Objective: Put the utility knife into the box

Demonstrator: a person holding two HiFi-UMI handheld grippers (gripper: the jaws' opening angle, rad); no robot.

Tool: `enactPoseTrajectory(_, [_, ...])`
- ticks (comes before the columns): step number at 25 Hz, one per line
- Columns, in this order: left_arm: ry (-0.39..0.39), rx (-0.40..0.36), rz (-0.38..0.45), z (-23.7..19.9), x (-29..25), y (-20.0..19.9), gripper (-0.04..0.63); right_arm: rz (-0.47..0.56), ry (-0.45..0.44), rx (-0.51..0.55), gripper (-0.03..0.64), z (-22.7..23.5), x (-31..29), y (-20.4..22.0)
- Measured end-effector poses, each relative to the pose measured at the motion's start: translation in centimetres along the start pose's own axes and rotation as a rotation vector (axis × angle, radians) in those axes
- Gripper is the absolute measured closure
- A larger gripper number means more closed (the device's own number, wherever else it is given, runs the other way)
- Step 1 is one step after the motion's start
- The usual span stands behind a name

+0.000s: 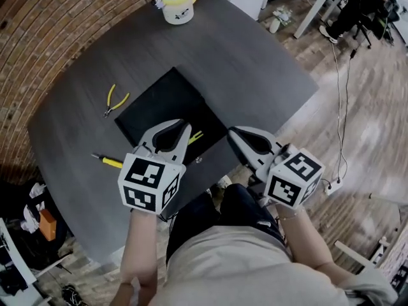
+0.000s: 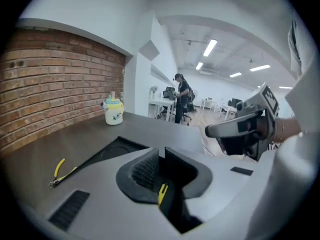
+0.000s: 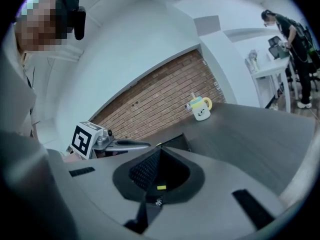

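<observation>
The yellow-and-black utility knife point(image 1: 195, 137) lies inside the shallow black open box point(image 1: 159, 101), by its near right edge. It is partly under the left gripper point(image 1: 175, 125), whose jaws stand a narrow slit apart and hold nothing. Left of the box, on the dark grey round table point(image 1: 255, 62), lie yellow-handled pliers point(image 1: 115, 101) and a yellow-handled screwdriver point(image 1: 107, 161). A white mug with a yellow handle point(image 1: 178, 3) stands well beyond it. The right gripper point(image 1: 237, 134), jaws pressed together and empty, hovers just right of the box.
</observation>
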State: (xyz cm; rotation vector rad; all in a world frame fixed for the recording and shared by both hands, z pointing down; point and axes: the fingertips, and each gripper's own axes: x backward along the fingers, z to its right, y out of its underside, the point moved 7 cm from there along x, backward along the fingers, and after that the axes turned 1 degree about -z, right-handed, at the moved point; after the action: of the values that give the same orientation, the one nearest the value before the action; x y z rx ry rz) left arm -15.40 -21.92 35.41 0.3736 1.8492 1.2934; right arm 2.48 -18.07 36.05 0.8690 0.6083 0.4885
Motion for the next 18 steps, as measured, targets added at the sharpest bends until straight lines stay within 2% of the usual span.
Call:
enactPoseTrajectory(4, [-0.034, 0.057, 0.106, -0.5, 2.7, -0.8, 0.551, -0.004, -0.053, 0.033, 0.611, -1.5, -0.9, -0.8])
enactPoseTrajectory(8, [-0.079, 0.055, 0.178, -0.5, 4.9, -1.3, 0.559, 0.003, -0.120, 0.066, 0.611, -3.0, -1.8, -1.6])
enactPoseTrajectory(18, [-0.146, 0.113, 0.301, 0.1, 9.3, -1.3, 0.568, 0.004, -0.227, 0.156, 0.611, -6.3, -3.6, -3.3])
